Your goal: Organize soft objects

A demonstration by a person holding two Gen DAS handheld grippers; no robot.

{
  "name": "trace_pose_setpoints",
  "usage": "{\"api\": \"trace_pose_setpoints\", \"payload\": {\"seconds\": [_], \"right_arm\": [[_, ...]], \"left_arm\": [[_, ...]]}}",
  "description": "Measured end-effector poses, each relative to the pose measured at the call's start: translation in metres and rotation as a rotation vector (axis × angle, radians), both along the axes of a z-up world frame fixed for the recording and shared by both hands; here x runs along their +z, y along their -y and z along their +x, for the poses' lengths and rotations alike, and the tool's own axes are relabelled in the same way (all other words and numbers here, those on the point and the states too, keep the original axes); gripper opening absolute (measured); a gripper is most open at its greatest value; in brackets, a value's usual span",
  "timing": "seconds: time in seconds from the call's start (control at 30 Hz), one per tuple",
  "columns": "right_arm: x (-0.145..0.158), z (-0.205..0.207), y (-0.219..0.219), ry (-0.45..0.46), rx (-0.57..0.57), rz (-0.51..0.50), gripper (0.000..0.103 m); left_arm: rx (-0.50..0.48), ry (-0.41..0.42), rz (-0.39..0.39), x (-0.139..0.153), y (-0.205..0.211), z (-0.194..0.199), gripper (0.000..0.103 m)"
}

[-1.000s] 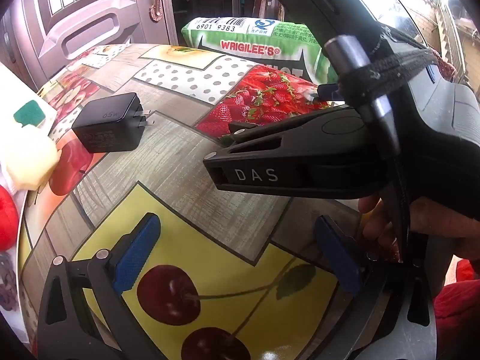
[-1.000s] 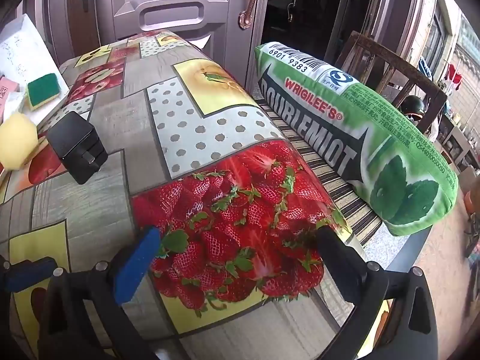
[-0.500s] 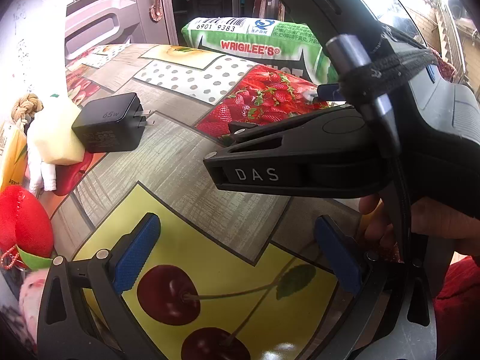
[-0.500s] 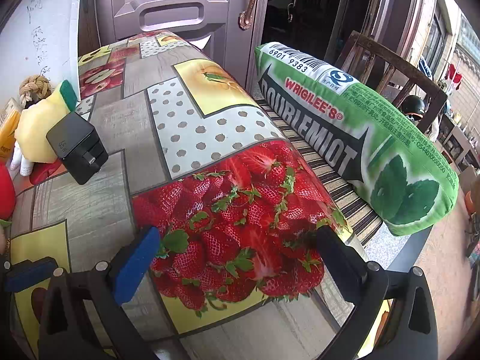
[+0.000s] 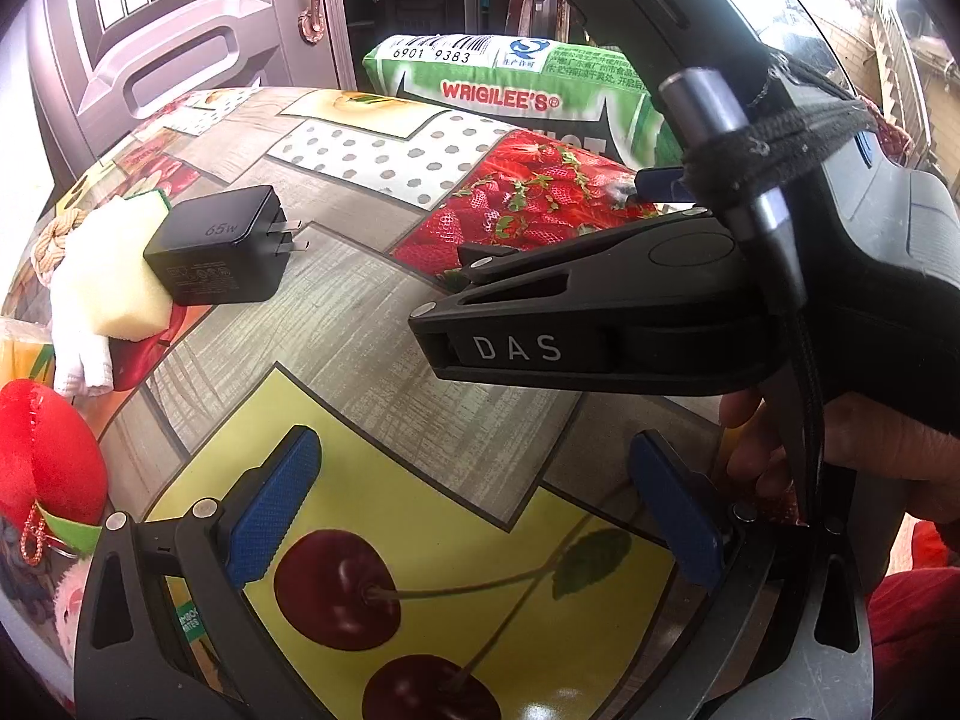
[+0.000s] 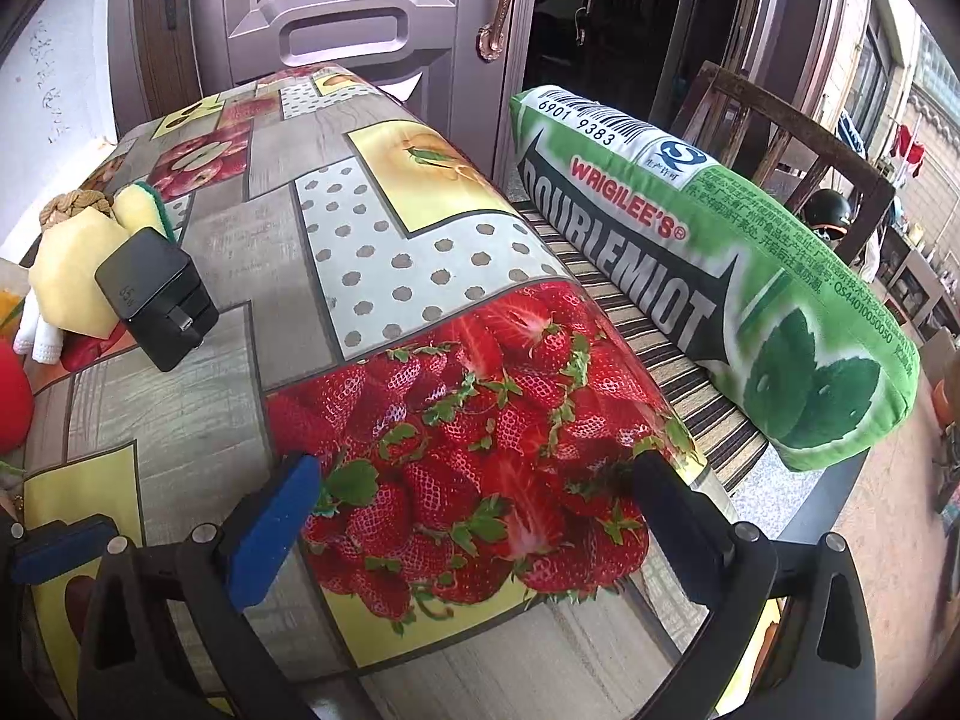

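A pale yellow sponge (image 5: 114, 288) lies at the table's left with a white cloth (image 5: 78, 354) and a knotted rope toy (image 5: 54, 240) beside it. A red plush fruit (image 5: 42, 450) sits nearer at the left edge. The sponge (image 6: 66, 276) and rope toy (image 6: 72, 204) also show in the right wrist view. My left gripper (image 5: 474, 504) is open and empty over the cherry print. My right gripper (image 6: 474, 510) is open and empty over the strawberry print; its body (image 5: 600, 324) crosses the left wrist view.
A black 65W charger (image 5: 222, 246) lies against the sponge; it also shows in the right wrist view (image 6: 156, 294). A big green Doublemint-style pillow (image 6: 720, 264) lies on a striped bench beyond the table's right edge. A wooden chair (image 6: 780, 138) and a door (image 6: 336, 18) stand behind.
The sponge, cloth, rope toy and red plush have come into view from the left, toward the charger. A white sheet at the left edge has gone. Both grippers barely moved.
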State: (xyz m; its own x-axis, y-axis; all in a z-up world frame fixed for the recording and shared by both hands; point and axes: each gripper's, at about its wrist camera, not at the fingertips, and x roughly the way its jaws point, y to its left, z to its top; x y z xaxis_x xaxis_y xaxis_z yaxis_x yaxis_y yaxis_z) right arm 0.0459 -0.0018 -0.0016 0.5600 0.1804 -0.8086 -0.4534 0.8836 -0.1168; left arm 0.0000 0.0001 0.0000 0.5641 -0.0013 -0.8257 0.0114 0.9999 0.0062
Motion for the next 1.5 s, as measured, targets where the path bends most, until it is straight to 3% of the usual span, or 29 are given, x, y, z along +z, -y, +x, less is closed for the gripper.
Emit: {"api": "trace_pose_setpoints", "payload": {"seconds": [1.5], "right_arm": [[0.0004, -0.0006, -0.0007, 0.003, 0.001, -0.003, 0.103]], "left_arm": [[0.000, -0.001, 0.000, 0.0001, 0.0000, 0.0003, 0.102]]}}
